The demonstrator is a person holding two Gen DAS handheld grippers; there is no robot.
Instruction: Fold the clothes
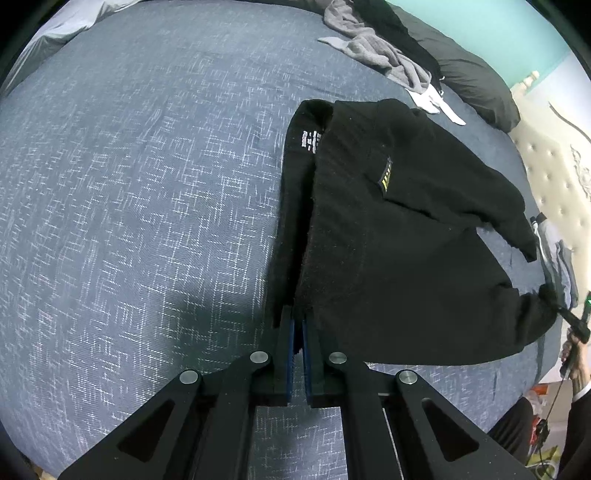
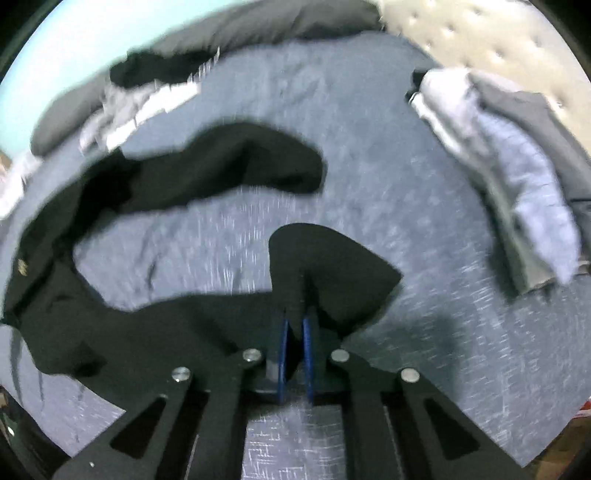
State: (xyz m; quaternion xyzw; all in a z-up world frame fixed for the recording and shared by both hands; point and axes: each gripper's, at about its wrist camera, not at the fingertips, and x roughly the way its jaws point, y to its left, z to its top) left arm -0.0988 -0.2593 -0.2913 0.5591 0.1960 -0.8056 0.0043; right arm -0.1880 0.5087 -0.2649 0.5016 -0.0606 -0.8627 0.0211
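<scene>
Nearest in left wrist view: left gripper, fingers nearly together, pinching the near edge of the black top. The top lies on the bed, w/ one side strip folded in; white lettering shows on that strip, small yellow badge on the chest. One sleeve runs off to the right, its cuff caught by the right gripper at the frame edge, w/ part of a person's hand behind it.

Right wrist view (blurred): right gripper, fingers narrow, closed on black sleeve fabric that stands up between the blue pads. Second sleeve curls across the bed beyond it, not touching the fingers.

No containers in view; all clothes lie loose on the bed.

Count, near to far:
- 2 grippers, both gripping the same top.
- 1 black top, 2 sleeves visible.
- 1 folded stack of grey/light-blue clothes near the tufted headboard; number of pieces can't tell.
- 1 loose heap of grey, black & white clothes at the far side, beside a dark pillow; pieces can't be counted.
</scene>
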